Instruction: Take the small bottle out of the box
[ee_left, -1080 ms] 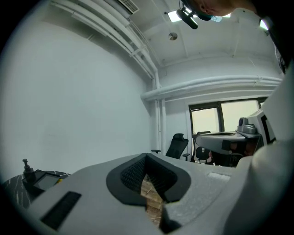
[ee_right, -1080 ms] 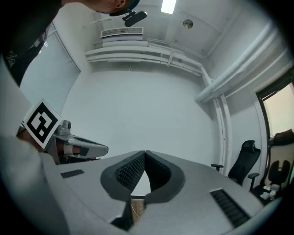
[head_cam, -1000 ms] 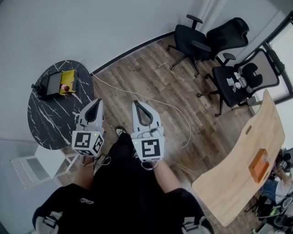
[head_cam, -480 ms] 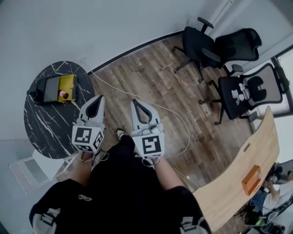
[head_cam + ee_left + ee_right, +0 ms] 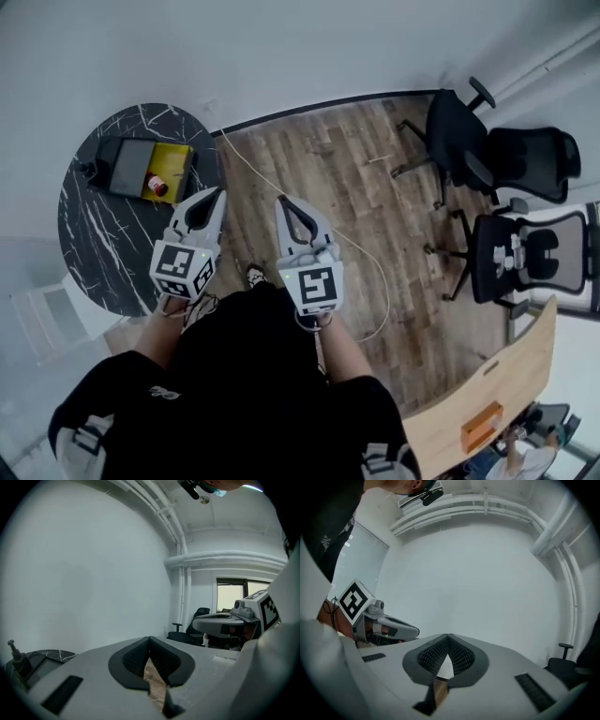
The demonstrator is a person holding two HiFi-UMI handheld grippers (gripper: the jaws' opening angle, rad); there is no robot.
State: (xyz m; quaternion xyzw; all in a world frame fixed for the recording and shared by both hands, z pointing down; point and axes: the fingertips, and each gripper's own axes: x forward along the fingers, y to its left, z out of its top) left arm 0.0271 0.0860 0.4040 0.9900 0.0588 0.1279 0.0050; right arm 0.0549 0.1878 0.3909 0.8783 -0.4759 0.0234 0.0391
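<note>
Table (image 5: 89, 248), round and dark-marbled, is standing at far left, carrying the yellow box (image 5: 178, 157); the small bottle (image 5: 157, 185) is sitting inside, red cap showing. Left gripper (image 5: 217, 192) and right gripper (image 5: 282, 201), 2 clenched and empty, are hanging short of it. Risk: arriving closed, jaws would be knocking the bottle over. White cable (image 5: 242, 159) is trailing underfoot; office chairs (image 5: 511, 169) are standing well apart.

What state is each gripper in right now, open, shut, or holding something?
Left grey gripper: shut, jaws together, nothing between them.
Right grey gripper: shut, jaws together, nothing between them.
</note>
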